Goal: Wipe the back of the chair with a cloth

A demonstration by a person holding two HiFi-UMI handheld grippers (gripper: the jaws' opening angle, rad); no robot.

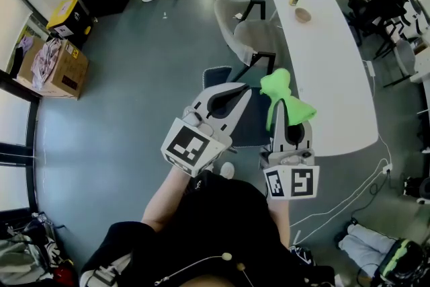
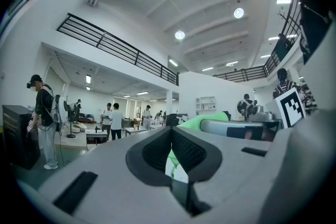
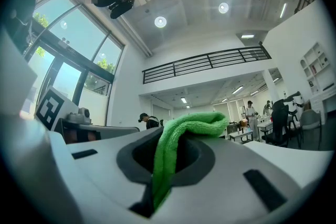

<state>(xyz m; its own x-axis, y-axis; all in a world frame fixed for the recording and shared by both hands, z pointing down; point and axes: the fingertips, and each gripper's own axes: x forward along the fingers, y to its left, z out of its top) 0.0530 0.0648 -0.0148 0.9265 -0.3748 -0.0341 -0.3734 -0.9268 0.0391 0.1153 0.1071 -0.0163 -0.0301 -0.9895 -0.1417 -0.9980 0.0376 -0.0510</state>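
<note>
**The green cloth is picked up, but the wiping has not started.**

The right tongs are squeezed shut on the green cloth, which puffs up over their tips and hangs down. The left tongs are closed with nothing in them. Both are held up in the air, side by side. The grey chair stands farther ahead, next to the long edge of the white counter. A darker seat sits right under the tongs, and I cannot tell which one is to be wiped. The cloth does not seem to touch any chair back, so I think all the wiping is left to do. There is lots of open floor on the left. The counter edge is close on the right, so the right tongs have less room there.
</note>
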